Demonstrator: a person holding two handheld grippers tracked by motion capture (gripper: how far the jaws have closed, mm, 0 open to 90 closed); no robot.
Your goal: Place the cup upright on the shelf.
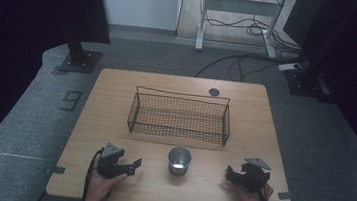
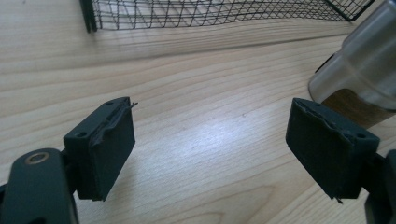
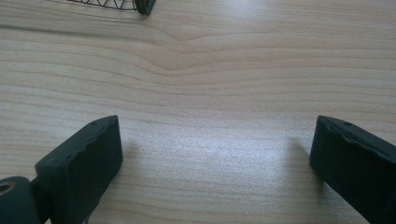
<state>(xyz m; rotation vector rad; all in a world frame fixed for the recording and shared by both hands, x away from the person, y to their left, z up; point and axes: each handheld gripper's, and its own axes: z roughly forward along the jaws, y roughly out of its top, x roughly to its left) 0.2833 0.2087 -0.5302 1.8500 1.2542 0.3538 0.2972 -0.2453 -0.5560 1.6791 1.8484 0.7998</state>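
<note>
Steel cup [image 1: 179,161] untouched; both grippers wide, empty.

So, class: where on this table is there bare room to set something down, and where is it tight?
Bare wood lies left and right of the wire basket, and behind it up to the table edge. It is tightest at the front, where the metal cup stands between the left tongs and right tongs.

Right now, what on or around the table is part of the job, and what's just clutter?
In play:
cup, steel, upright between the grippers
basket, wire, behind the cup
left gripper, open
right gripper, open

Lying about:
grommet at the table's far edge
cables on the floor
desk frame at the back
</note>
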